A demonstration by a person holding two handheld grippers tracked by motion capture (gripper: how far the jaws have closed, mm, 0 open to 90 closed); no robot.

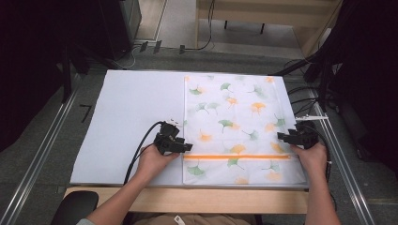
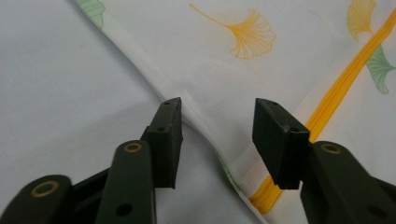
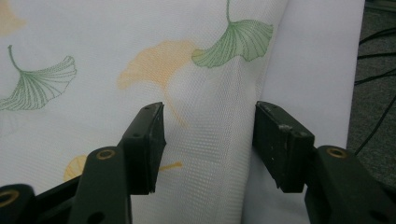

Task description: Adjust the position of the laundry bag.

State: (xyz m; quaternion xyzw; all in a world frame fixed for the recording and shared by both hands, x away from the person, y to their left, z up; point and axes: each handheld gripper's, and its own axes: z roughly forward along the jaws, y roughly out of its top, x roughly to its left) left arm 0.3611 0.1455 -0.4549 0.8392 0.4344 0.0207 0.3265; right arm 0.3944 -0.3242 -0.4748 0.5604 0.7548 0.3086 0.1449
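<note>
We have both hand-held grippers, left (image 1: 187,146) and right (image 1: 281,137), half-open astride the zippered ginkgo-print pillowcase's (image 1: 234,117) side edges; gripping and folding remain.

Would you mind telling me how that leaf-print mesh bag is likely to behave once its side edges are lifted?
The bag will probably go limp and sag in the middle: it is thin mesh lying flat on the table. It looks light, so it should lift easily. The zipper may hold a slightly stiffer line near the front end.
</note>
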